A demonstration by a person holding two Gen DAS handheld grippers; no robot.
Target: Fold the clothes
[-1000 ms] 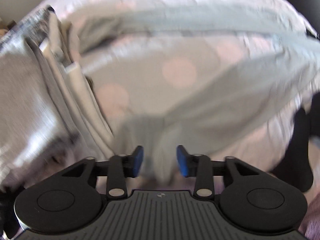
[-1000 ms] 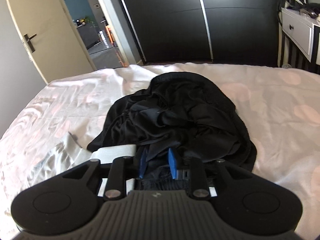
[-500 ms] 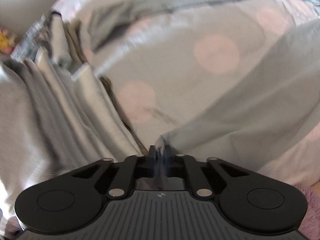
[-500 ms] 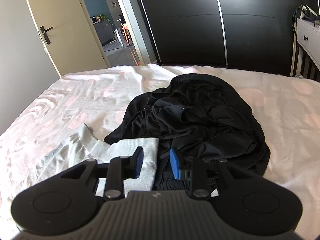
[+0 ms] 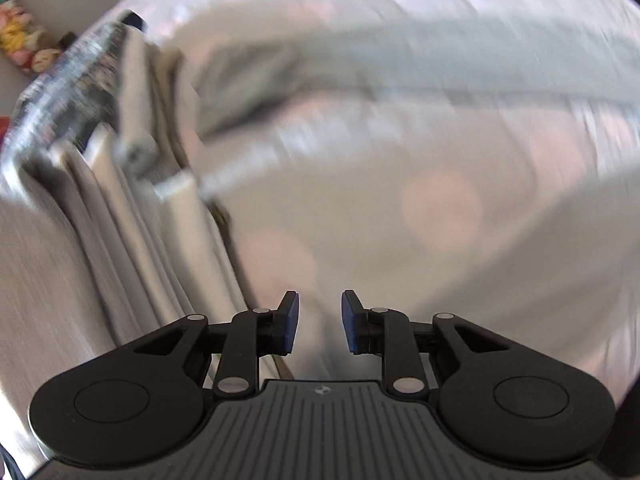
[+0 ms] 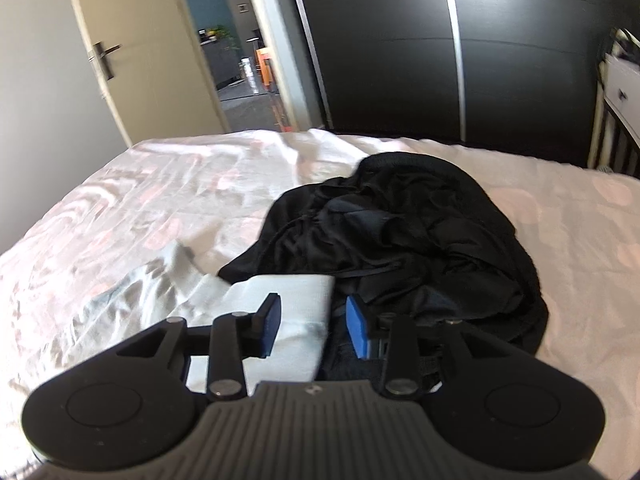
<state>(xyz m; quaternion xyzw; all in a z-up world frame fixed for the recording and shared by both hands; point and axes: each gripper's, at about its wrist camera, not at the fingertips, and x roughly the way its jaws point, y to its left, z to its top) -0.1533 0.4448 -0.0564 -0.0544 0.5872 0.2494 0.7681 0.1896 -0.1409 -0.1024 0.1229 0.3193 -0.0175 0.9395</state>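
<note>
In the left wrist view, which is motion-blurred, my left gripper (image 5: pixel 320 322) is open just above the spotted bed sheet (image 5: pixel 440 208). Nothing is pinched between its blue pads. A pale grey-green garment (image 5: pixel 440 52) lies stretched across the far side of the bed. My right gripper (image 6: pixel 314 326) is open too. The ribbed end of a pale grey garment (image 6: pixel 296 300) lies loose under and between its fingers. A crumpled black garment (image 6: pixel 400 236) is heaped just ahead and to the right of it.
A stack of folded beige and grey clothes (image 5: pixel 120 248) stands on the left of the left wrist view. Beyond the bed (image 6: pixel 120 200) are an open door (image 6: pixel 132 48), a dark wardrobe (image 6: pixel 460 48) and a white dresser (image 6: pixel 620 84) at the right.
My left gripper was shut on pale cloth half a second ago and now stands open, with the cloth out of its pads. My right gripper's fingers have spread wider over the pale ribbed cloth.
</note>
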